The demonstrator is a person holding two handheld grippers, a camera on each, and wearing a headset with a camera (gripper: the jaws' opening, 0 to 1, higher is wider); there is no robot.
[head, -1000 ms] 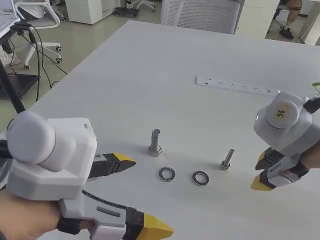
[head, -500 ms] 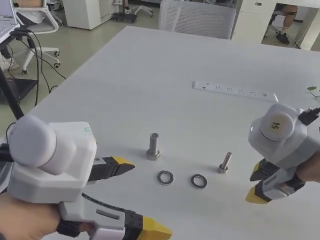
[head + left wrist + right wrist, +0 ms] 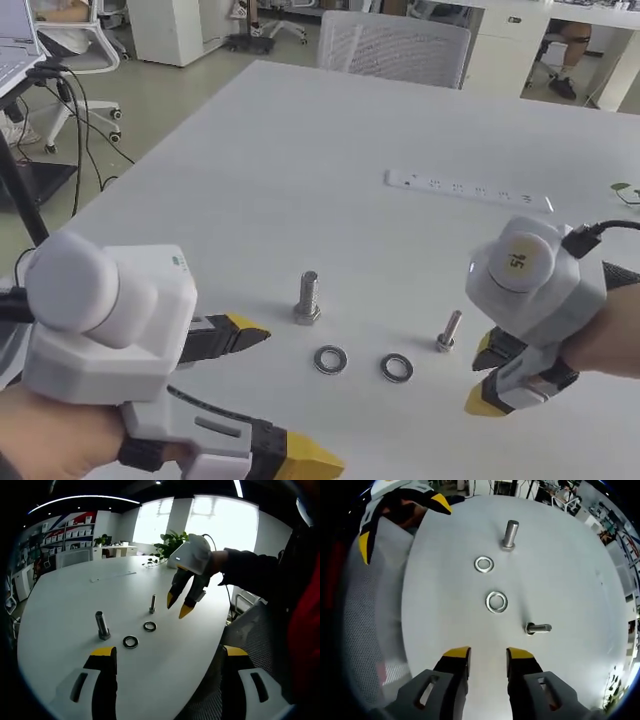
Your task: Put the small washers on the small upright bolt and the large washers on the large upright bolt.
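The left gripper [image 3: 296,400] is held with its fingers spread wide and empty. The right gripper [image 3: 482,375] is held with its fingers parted by a narrow gap, also empty. The small bolt [image 3: 449,330] is found just ahead of the right fingers, off to one side. The nearer washer [image 3: 497,601] and farther washer [image 3: 484,564] are laid flat straight ahead, apart from each other, with the large bolt [image 3: 307,298] beyond them. Bare bench [image 3: 300,150] is seen around every part. In the left gripper view, the bench edge is seen close by the left fingers.

The left tool [image 3: 290,400] has a bulky white housing with a rounded white cap, a grey handle and black jaws tipped in yellow. The right tool [image 3: 482,375] matches, with a round cream disc bearing two dark digits and a black cable [image 3: 605,229]. A dark sleeve [image 3: 250,570] covers that arm.
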